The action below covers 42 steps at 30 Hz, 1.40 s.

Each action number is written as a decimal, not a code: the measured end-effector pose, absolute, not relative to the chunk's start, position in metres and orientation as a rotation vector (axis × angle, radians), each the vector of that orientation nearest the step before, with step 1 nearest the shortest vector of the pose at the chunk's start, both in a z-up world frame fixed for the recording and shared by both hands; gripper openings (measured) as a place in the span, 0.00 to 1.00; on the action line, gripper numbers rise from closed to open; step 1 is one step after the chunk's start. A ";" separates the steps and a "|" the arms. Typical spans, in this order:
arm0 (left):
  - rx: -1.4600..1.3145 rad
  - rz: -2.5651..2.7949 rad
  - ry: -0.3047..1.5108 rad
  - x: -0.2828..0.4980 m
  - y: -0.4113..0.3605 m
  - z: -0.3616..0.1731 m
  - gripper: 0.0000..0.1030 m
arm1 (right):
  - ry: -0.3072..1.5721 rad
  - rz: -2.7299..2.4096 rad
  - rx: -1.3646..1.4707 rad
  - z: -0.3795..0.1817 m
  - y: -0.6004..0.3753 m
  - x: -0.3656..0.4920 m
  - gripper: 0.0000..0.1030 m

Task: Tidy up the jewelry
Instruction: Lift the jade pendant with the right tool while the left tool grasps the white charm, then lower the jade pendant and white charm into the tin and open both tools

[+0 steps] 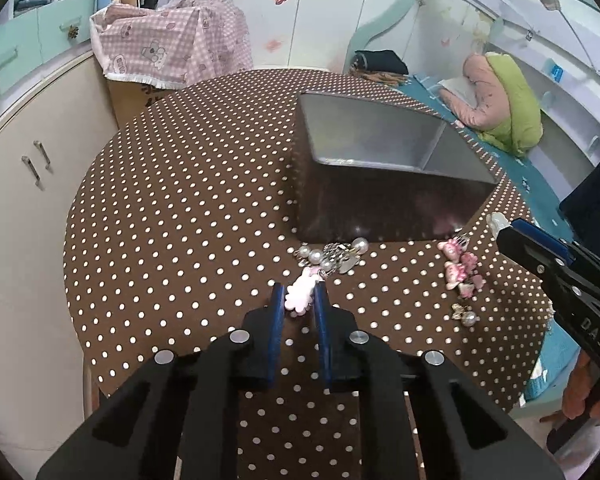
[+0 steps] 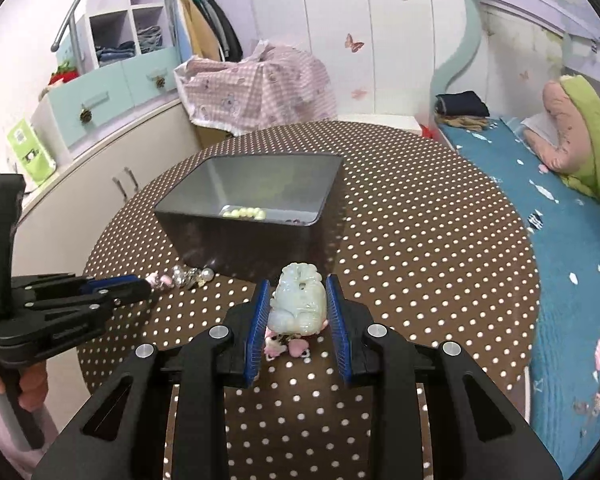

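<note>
A dark open box (image 1: 380, 200) with grey lining stands on the dotted round table (image 1: 180, 220); it also shows in the right wrist view (image 2: 244, 236), with pale green beads (image 2: 245, 213) inside. My left gripper (image 1: 299, 294) is shut on a pink bear charm (image 1: 300, 295), beside pearl and metal jewelry (image 1: 334, 256). My right gripper (image 2: 298, 292) is shut on a pale green jade pendant (image 2: 299, 304), held above pink charms (image 2: 286, 346). In the left view the right gripper (image 1: 502, 228) holds the pendant (image 1: 496, 222) near pink charms (image 1: 462, 268).
A pearl earring (image 1: 465, 314) lies near the table's right edge. A bed (image 2: 560, 240) with pillows stands to the right. A cabinet (image 1: 28, 180) and a box under pink cloth (image 1: 168, 48) stand left and behind.
</note>
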<state>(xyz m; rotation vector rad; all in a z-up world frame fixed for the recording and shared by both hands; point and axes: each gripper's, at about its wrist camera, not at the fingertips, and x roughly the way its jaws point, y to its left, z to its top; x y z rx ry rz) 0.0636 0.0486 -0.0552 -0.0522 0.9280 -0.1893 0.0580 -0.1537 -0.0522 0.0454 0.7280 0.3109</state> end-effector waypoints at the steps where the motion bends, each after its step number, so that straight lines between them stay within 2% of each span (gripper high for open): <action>1: -0.054 -0.191 0.928 0.063 0.049 -0.054 0.13 | 0.719 0.307 0.039 -0.050 -0.154 0.057 0.28; 23: -0.043 -0.227 0.745 0.085 0.031 0.018 0.13 | 0.608 0.322 0.069 0.000 -0.138 0.085 0.28; 42: -0.045 -0.195 0.811 0.133 0.020 -0.004 0.13 | 0.709 0.347 0.145 -0.021 -0.131 0.133 0.29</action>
